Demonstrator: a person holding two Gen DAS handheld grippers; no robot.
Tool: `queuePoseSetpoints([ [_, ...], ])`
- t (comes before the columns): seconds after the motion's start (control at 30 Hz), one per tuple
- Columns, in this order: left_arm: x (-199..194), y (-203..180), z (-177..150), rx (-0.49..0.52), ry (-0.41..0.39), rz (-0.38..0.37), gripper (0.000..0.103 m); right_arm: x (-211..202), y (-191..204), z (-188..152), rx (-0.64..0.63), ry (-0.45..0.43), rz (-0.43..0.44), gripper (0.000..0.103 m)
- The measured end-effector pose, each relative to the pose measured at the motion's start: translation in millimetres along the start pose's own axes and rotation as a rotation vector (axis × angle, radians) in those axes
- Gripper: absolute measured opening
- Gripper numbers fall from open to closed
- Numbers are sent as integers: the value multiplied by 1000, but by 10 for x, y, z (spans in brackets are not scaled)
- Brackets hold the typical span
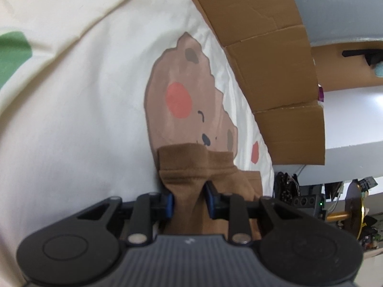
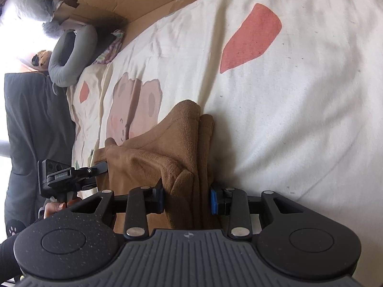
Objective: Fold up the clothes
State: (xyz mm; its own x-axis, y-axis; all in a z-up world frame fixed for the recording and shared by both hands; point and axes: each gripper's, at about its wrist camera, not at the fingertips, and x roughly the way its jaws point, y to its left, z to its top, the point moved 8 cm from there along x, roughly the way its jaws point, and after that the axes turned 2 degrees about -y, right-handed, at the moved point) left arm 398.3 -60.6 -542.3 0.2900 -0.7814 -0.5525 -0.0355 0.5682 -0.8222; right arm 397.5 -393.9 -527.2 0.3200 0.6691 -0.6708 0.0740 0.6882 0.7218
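Note:
A brown garment (image 2: pixel 167 148) lies bunched on a cream bedsheet printed with bears. My right gripper (image 2: pixel 187 199) is shut on a thick fold of it, blue pads pressed on both sides. In the left wrist view my left gripper (image 1: pixel 188 199) is shut on the garment's brown hemmed edge (image 1: pixel 194 165), which sticks up between the blue pads. The right wrist view also shows the left gripper's black body (image 2: pixel 69 177) at the garment's left side, held by a hand (image 2: pixel 53 209). Most of the garment is hidden behind the gripper bodies.
The bedsheet (image 1: pixel 71 119) covers most of both views. Brown cardboard (image 1: pixel 270 47) lines the bed's far edge. A grey neck pillow (image 2: pixel 71 52) and a dark blanket (image 2: pixel 36 119) lie at the bed's end. Cluttered equipment (image 1: pixel 335 205) stands beyond the bed.

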Motion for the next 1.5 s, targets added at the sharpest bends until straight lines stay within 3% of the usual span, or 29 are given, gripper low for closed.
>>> queuePoseSetpoints([
  [0.2,41,6,-6,-9,5,-14,27,28,-1,20,6,4,13,39],
  [0.27,56,-10,-2,20,-1,4,19,39,-1,27,8,5,17,39],
  [0.33,48,-45,-17,61,-9,24,13,40,12,28,-7,6,9,24],
  [0.43,7,-92,-34,74,-22,33,8,12,59,22,-34,-4,-20,19],
  [0.87,-251,-498,-107,139,-71,124,5,-252,402,-69,-120,-117,-116,14],
  [1.2,-688,-1055,-217,142,-129,182,5,-674,1034,-193,-131,-231,-118,13],
  [1.5,-1240,-1801,-427,199,-171,197,4,-1280,1539,-376,-154,-297,-111,13],
])
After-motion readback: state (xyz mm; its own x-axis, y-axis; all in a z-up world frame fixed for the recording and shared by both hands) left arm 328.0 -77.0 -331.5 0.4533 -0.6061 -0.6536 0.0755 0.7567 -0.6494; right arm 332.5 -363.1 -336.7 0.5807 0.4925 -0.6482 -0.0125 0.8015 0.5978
